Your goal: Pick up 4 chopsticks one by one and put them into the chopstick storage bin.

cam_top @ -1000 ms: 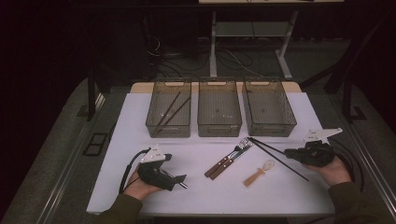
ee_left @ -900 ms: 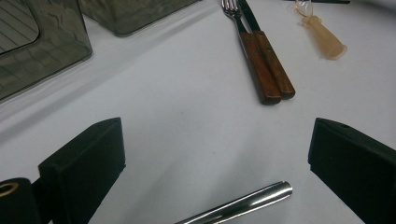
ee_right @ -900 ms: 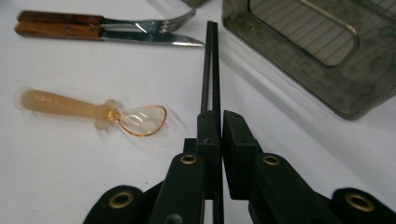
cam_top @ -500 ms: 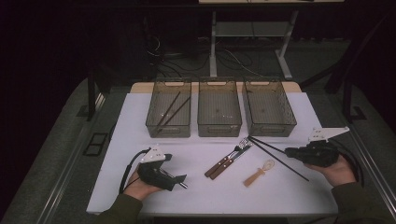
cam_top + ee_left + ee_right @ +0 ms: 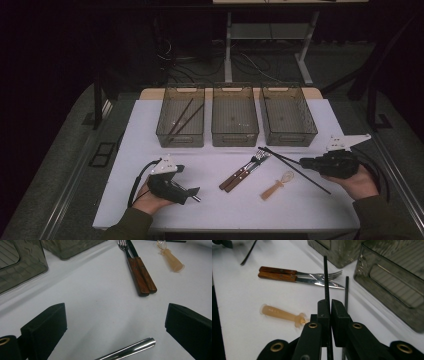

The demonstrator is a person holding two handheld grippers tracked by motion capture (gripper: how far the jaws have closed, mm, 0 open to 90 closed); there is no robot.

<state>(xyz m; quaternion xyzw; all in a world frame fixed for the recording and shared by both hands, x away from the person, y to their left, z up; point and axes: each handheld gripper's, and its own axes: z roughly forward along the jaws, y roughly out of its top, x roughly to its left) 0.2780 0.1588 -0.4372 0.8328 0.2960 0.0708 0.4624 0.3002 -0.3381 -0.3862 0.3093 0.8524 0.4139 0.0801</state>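
Note:
My right gripper (image 5: 304, 161) (image 5: 330, 302) is shut on a thin black chopstick (image 5: 325, 275), which points left toward the bins. A second black chopstick (image 5: 305, 175) (image 5: 346, 290) lies on the white table (image 5: 145, 135) just beside it. In the middle of the table, a wooden-handled fork and knife (image 5: 241, 173) (image 5: 140, 275) (image 5: 287, 275) lie side by side. A spoon with a tan handle (image 5: 276, 186) (image 5: 282, 313) rests to their right. My left gripper (image 5: 194, 192) (image 5: 116, 312) rests open at the front left, with a shiny metal rod (image 5: 130, 350) between its jaws.
Three clear bins stand in a row at the back. The left bin (image 5: 165, 131) holds black chopsticks (image 5: 184, 116); the middle bin (image 5: 235, 135) and right bin (image 5: 290, 136) look empty. Dark floor surrounds the table, and table legs with cables stand behind.
My right gripper has shifted slightly while still clamped on the chopstick. The left hand has stayed where it was.

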